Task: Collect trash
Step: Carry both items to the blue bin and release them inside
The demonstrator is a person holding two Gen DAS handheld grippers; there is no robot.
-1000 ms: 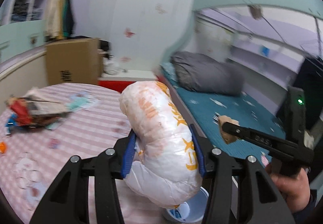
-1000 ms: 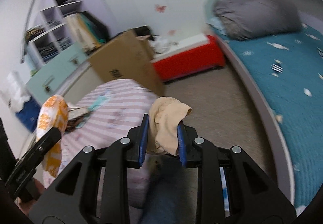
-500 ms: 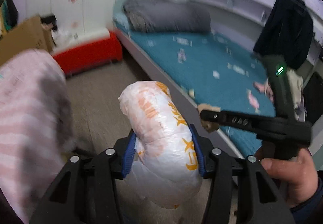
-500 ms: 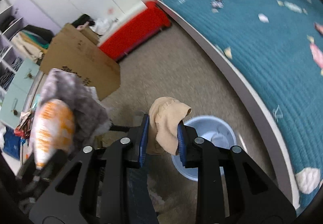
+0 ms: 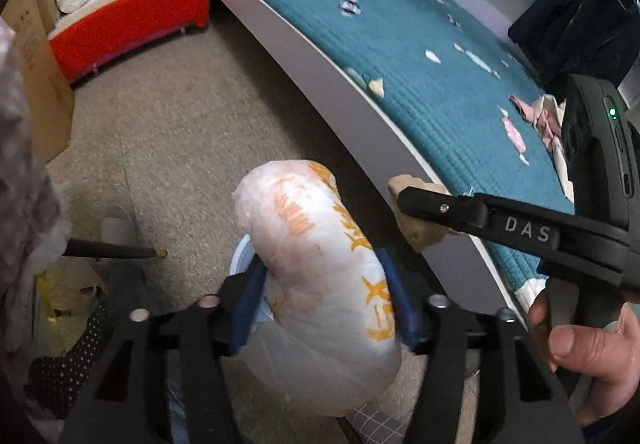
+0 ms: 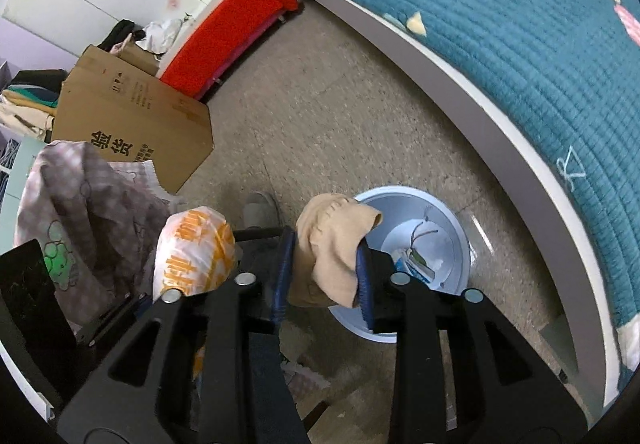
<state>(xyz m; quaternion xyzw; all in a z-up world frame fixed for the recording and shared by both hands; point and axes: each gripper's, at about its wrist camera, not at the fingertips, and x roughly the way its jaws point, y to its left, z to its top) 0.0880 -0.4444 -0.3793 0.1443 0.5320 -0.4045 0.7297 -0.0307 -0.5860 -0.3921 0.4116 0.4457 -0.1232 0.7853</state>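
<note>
My left gripper (image 5: 324,284) has its blue pads against a puffy white plastic bag with orange print (image 5: 316,268), and its jaws are opening. The bag hangs over the floor and hides most of the light blue bin (image 5: 240,256) below it. My right gripper (image 6: 324,272) carries a crumpled tan cloth (image 6: 328,248) between its pads, and its jaws are opening too. The cloth hangs at the left rim of the bin (image 6: 404,191), which holds some wrappers. In the left wrist view the right gripper (image 5: 404,200) comes in from the right with the tan cloth (image 5: 420,236). The bag (image 6: 192,252) also shows at the left of the right wrist view.
A bed with a teal cover (image 6: 520,44) and a pale frame (image 6: 500,140) curves close past the bin. A cardboard box (image 6: 132,124), a red bench (image 6: 228,36) and a checked tablecloth (image 6: 80,196) stand to the left. A person's hand (image 5: 580,356) grips the right handle.
Both grippers have come down from above the striped table and tipped toward the floor beside the bed. The bin now lies under them. Both pairs of jaws stand slightly wider.
</note>
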